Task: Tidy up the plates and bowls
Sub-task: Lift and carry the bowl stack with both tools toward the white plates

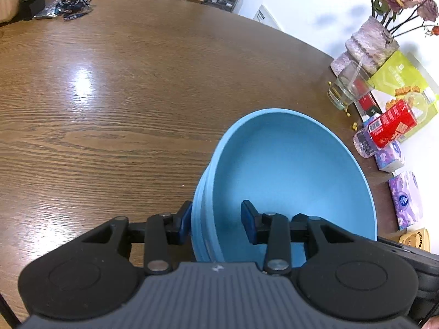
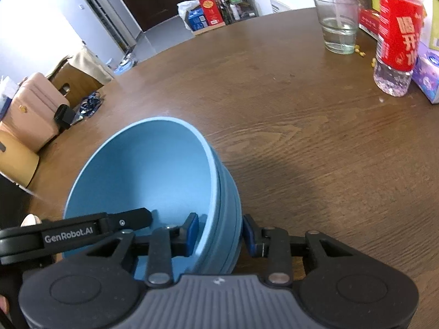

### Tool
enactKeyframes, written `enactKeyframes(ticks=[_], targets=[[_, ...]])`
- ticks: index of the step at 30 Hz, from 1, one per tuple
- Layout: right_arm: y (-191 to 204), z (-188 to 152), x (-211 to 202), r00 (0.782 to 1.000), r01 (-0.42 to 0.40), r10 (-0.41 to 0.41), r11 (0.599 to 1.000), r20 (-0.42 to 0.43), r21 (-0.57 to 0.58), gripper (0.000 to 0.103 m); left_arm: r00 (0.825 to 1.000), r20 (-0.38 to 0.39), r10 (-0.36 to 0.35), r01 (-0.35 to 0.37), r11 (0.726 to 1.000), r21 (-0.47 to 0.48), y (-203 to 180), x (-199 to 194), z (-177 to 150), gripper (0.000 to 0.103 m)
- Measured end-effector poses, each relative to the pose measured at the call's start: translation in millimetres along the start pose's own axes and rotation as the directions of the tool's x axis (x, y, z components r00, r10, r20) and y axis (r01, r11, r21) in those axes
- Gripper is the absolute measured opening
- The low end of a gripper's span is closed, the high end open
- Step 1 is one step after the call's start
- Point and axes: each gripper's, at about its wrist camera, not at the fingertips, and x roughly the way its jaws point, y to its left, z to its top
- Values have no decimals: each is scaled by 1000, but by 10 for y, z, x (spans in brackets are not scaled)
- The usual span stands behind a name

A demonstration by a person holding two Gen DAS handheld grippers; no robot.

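Observation:
A stack of nested light-blue bowls (image 1: 288,170) stands on the wooden table (image 1: 109,109). My left gripper (image 1: 216,223) straddles the stack's left wall, one blue pad outside and one inside, with a gap at the inner pad. The stack also shows in the right wrist view (image 2: 148,175). My right gripper (image 2: 221,231) straddles its right wall the same way, pads close to the wall but with gaps. Part of the left gripper (image 2: 82,230) shows at the stack's left rim.
Along the table's right edge stand a glass with a spoon (image 1: 347,87), a red-labelled water bottle (image 2: 396,44), tissue packs (image 1: 406,200), a snack bag (image 1: 403,79) and a flower vase (image 1: 370,44). Lanyards (image 1: 68,5) lie far left. A tan bag (image 2: 35,109) sits beyond the table.

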Motion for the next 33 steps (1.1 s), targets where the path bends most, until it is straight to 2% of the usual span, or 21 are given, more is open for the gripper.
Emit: enactKeyframes(ticks=[6,13,24,33], targets=[[204,-7,-25,1000,-28,29,999,7,-46,34,999,39,18,-17,999,-35,181,-192,-29,38],[640,-60,-20,997,-77,77,989,0,-124,34,994,96,60,-51,994,-101,563,-534,-107,38],[1647,-230,15,986,-166,163,953,-32,-252,33,972,181,151,-108,968,-228,1407,-1210,-235,38],[2550,-405,71,974,-226,218,916,-63,-332,33,951,222,217,-144,942,-304,2105,-1702,-294,38]])
